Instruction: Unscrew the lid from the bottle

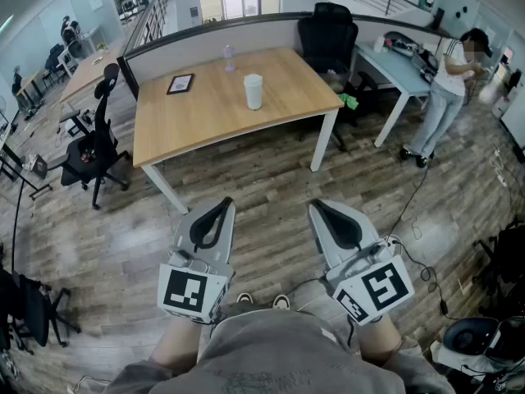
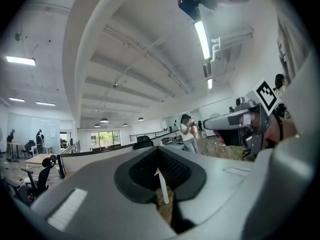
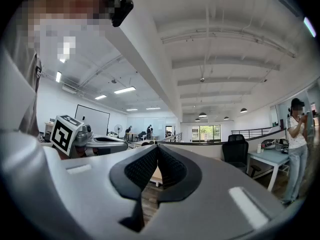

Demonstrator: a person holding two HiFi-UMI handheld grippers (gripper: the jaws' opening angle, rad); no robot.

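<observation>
Wood-plank floor [image 1: 271,179] across the whole room. On it, a long wooden table [image 1: 205,117], backed by a grey partition [image 1: 213,35] and well ahead of both grippers. Black office chair [image 1: 94,150] off the table's left end; a second chair [image 1: 328,35] behind its far right corner. Further right, a person [image 1: 447,89] standing beside a pale blue desk [image 1: 394,64]. Close to the camera, left gripper [image 1: 225,205] and right gripper [image 1: 315,207], side by side above the floor, aimed level toward the table. Jaws of each pressed together, nothing between them. On the tabletop, toward the far left, a dark-framed panel [image 1: 180,83] lying flat. Near the table's middle, upright and untouched, the white bottle [image 1: 253,91], its lid [image 1: 253,78] in place. Smaller again, a clear container [image 1: 229,57] close to the partition.
</observation>
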